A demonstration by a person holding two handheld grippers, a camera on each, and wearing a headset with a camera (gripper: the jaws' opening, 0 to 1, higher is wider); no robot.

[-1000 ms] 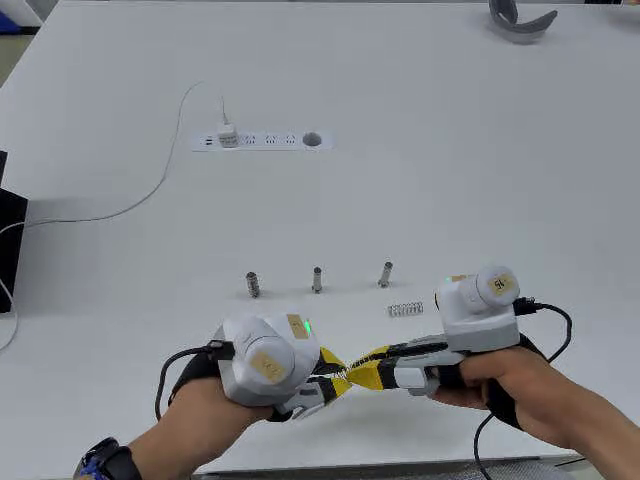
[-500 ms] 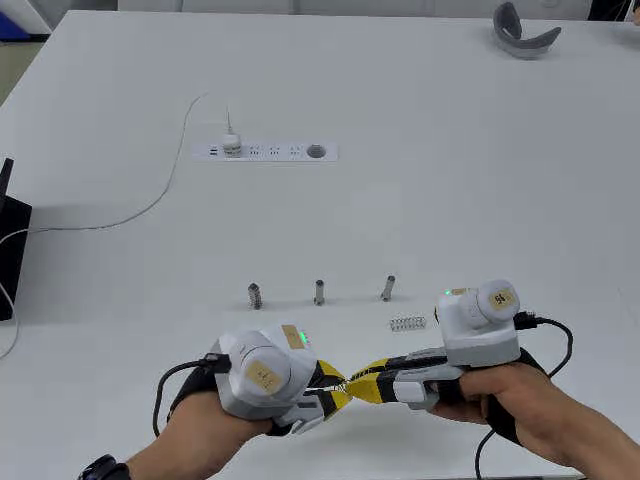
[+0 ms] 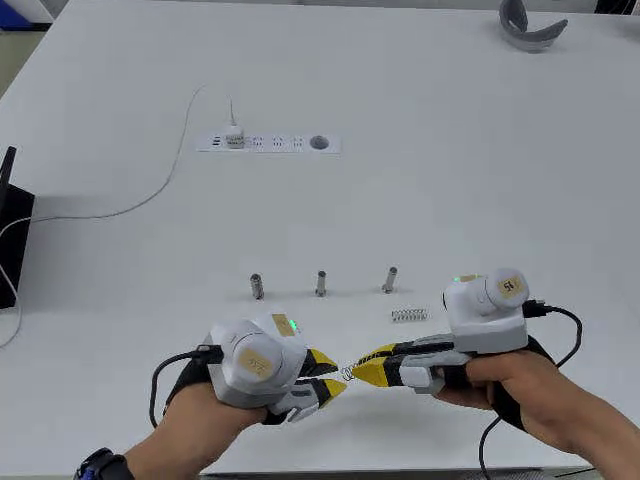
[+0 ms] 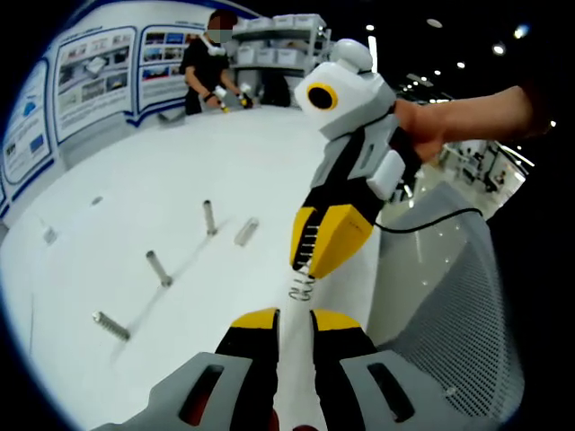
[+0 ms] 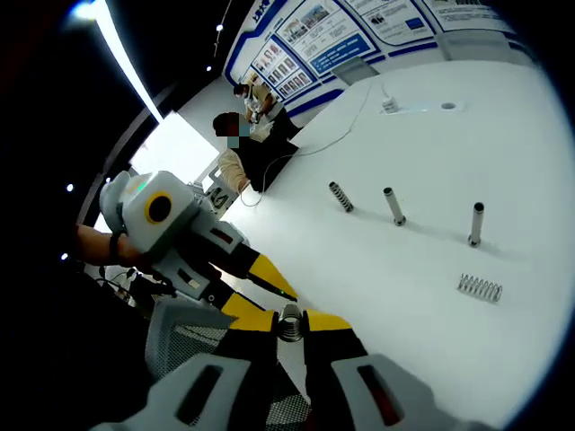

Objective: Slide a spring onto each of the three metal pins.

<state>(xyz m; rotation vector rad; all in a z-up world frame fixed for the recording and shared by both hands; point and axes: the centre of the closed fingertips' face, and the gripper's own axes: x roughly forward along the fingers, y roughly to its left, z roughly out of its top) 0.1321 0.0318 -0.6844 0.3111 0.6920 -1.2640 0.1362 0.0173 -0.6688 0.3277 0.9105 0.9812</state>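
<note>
Three metal pins stand in a row on the white table: the left pin wears a spring, while the middle pin and right pin are bare. A loose spring lies just below the right pin. Near the table's front edge my right gripper is shut on a second spring, whose end sticks out toward the left gripper. That gripper is open, its yellow jaws spread just short of the spring. From the left gripper view the held spring hangs from the right gripper's tip, above my own jaws.
A white power strip with a plugged cable lies far back on the table. A grey curved object sits at the back right corner. A black device is at the left edge. People stand at a bench in the background.
The left gripper's jaws have opened and come off the spring, which stays in the right gripper. The head camera shifted slightly.
</note>
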